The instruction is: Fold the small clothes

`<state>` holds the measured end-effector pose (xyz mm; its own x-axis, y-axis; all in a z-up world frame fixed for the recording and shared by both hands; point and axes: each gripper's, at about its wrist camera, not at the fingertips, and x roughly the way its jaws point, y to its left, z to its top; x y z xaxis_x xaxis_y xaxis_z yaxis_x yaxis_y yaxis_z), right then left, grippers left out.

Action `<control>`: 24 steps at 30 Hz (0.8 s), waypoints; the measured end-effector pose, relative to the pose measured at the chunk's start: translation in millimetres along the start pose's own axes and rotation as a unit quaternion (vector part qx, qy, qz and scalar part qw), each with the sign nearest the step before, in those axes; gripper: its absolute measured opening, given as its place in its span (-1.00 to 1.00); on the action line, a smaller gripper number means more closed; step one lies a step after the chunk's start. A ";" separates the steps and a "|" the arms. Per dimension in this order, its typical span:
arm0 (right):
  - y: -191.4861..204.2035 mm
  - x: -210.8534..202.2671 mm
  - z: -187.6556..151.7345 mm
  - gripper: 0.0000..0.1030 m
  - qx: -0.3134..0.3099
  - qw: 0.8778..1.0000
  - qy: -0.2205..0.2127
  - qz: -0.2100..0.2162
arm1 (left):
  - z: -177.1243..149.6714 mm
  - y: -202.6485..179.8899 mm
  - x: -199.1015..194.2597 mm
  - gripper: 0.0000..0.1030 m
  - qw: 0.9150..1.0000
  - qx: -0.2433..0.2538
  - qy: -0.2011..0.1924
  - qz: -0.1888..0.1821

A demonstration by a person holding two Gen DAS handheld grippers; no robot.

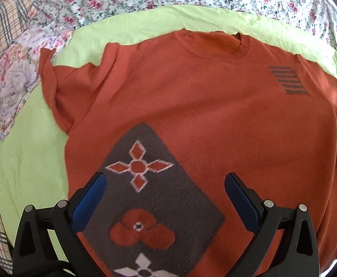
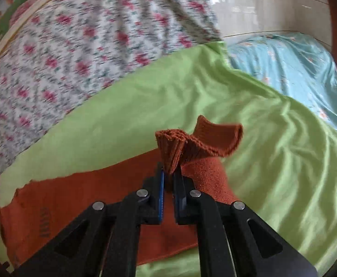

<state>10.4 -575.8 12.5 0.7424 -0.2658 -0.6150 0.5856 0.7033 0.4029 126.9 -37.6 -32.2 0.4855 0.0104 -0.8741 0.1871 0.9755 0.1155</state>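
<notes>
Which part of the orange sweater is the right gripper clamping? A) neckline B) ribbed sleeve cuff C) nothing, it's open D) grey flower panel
B: in the right wrist view the right gripper is shut on the ribbed sleeve cuff of the orange sweater, lifted off the green sheet; the left gripper hangs open over the flower panel.

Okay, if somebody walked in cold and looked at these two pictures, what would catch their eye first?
The orange sweater, spread front-up on the lime-green sheet, with a grey flower-patterned panel under the open left gripper. Next, the right gripper, shut on the sweater's bunched ribbed cuff, held above the sheet.
</notes>
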 end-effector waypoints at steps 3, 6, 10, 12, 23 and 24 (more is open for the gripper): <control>85.4 4.8 -30.7 -0.86 -0.028 0.994 0.033 0.101 | -6.5 15.0 -2.5 0.99 1.000 -0.017 0.000 -0.008; 156.7 16.2 -61.5 -0.86 -0.046 0.979 0.077 0.181 | -12.5 26.4 -5.1 0.99 1.000 -0.019 -0.007 -0.019; 265.8 33.4 -113.0 -0.86 -0.091 0.949 0.144 0.266 | -20.0 42.1 -3.0 0.99 0.999 -0.028 -0.007 -0.043; 306.7 41.1 -133.8 -0.86 -0.109 0.936 0.169 0.289 | -21.6 50.0 -0.9 0.99 0.998 -0.037 -0.006 -0.055; 391.9 92.3 -198.0 -0.52 -0.120 0.895 0.283 0.324 | 6.9 62.5 24.2 0.99 0.988 -0.064 -0.008 -0.140; 382.9 89.2 -195.3 -0.48 -0.113 0.897 0.277 0.325 | 14.6 60.4 30.4 0.99 0.986 -0.066 -0.007 -0.154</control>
<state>237.3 -201.4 -20.4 0.5914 0.5734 -0.5669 -0.0395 0.7229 0.6898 165.5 18.4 -45.0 0.4345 -0.2932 -0.8516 0.2147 0.9520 -0.2182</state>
